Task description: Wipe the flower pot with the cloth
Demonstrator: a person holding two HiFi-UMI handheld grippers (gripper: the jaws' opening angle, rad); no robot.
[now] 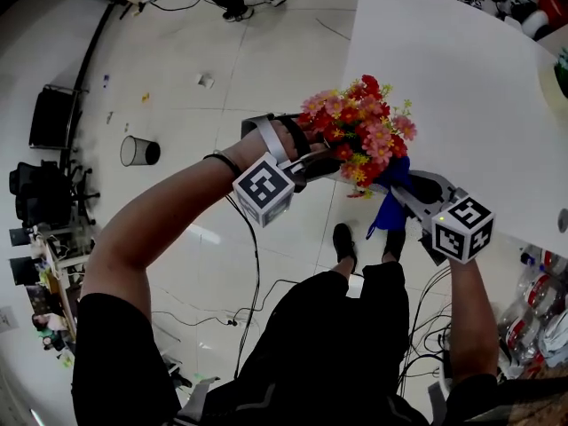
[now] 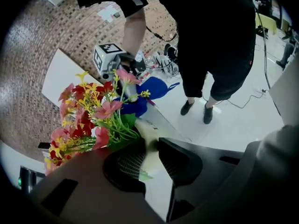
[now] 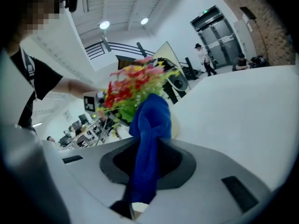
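Cloth: blue, fuzzy microfibre-like pile, matt.
Flower pot: cream, smooth, slight sheen; material unclear.
Flowers: artificial look, plastic-like stems, fabric-like petals.
Left gripper: grey matt plastic shell, black ribbed pads.
Right gripper: grey matt shell too.
Table: white, smooth, matt.
Floor: pale glossy tiles.
Bin: wire mesh.

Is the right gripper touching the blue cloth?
Touching. The right gripper view shows the cloth pinched between the jaws of the right gripper.
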